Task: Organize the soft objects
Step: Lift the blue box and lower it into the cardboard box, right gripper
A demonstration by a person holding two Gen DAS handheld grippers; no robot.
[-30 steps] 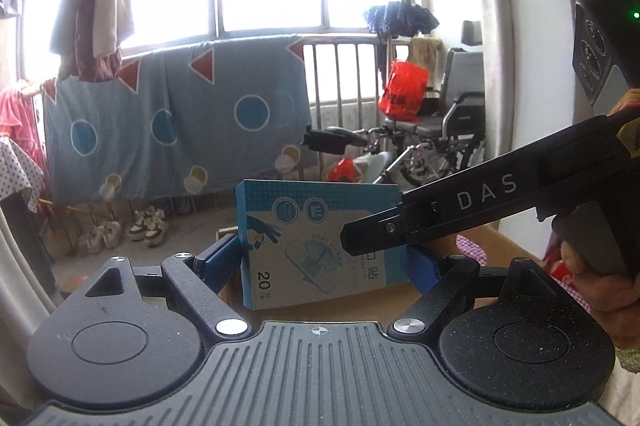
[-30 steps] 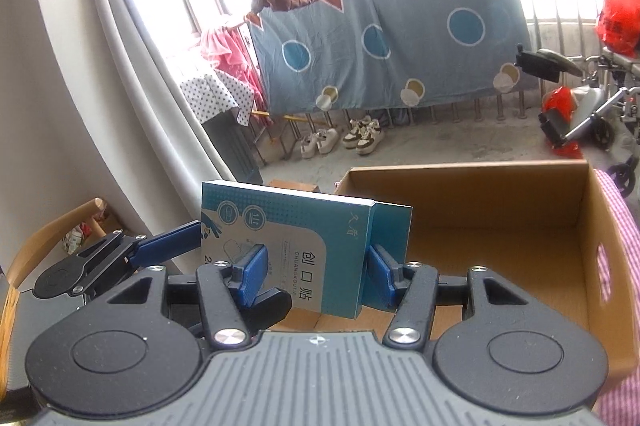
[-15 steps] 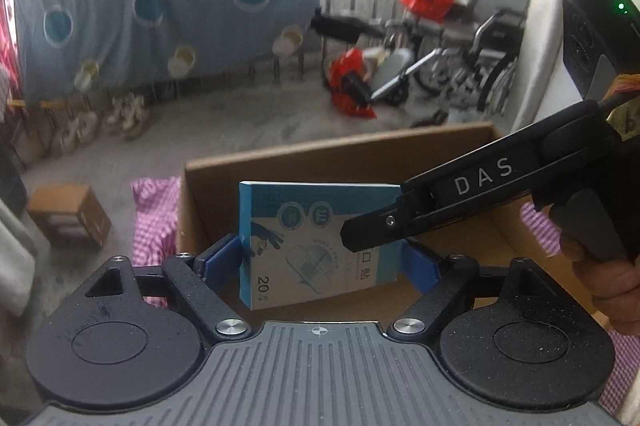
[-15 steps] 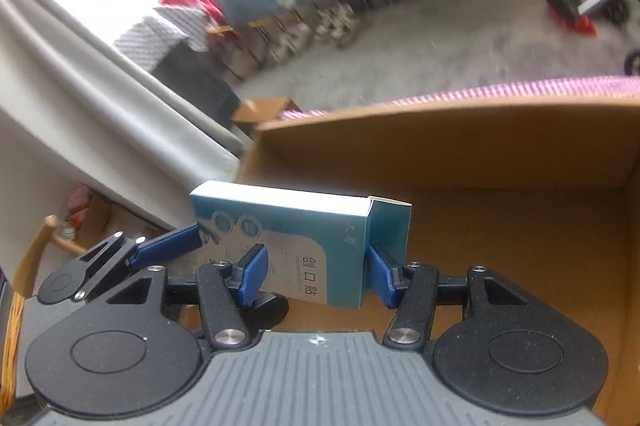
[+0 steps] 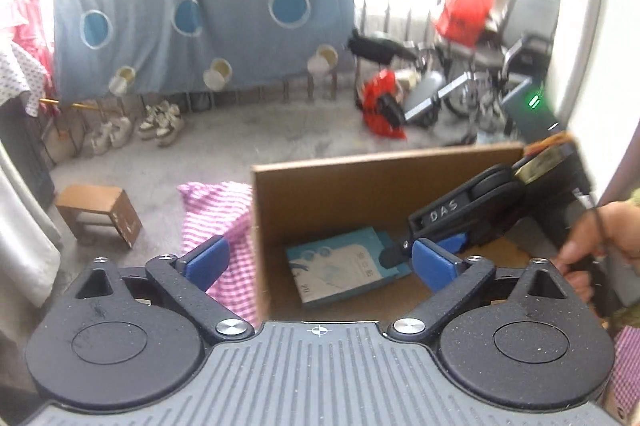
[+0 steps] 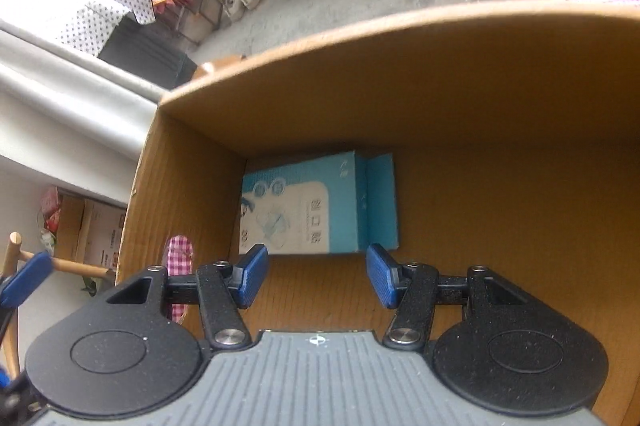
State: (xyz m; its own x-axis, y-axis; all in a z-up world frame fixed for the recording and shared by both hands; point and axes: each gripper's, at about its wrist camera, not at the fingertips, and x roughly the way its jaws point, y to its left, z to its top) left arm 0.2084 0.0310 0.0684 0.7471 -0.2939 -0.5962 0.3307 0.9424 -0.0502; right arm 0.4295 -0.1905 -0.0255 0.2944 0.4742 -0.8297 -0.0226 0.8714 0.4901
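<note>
Now I see the blue plaster box (image 6: 316,206) lying flat on the cardboard box (image 6: 500,74) floor, in its far left corner. Both my left gripper (image 5: 320,262) and right gripper (image 6: 314,276) gape wide, holding nothing

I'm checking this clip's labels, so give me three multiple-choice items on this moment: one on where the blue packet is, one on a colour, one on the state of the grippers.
1. Where is the blue packet?
A. On the floor of the cardboard box, in a corner
B. On the checked cloth
C. Between the left gripper's pads

2. What colour are the pads of the right gripper?
A. Red
B. Blue
C. White

3. How do the two grippers stand?
A. Both shut on the packet
B. Only the right one shut
C. Both open, holding nothing

Answers:
1. A: the right wrist view shows it flat on the box floor against two walls.
2. B: both pads show blue.
3. C: the right gripper and the left gripper have wide gaps, and the packet lies apart from both.
</note>
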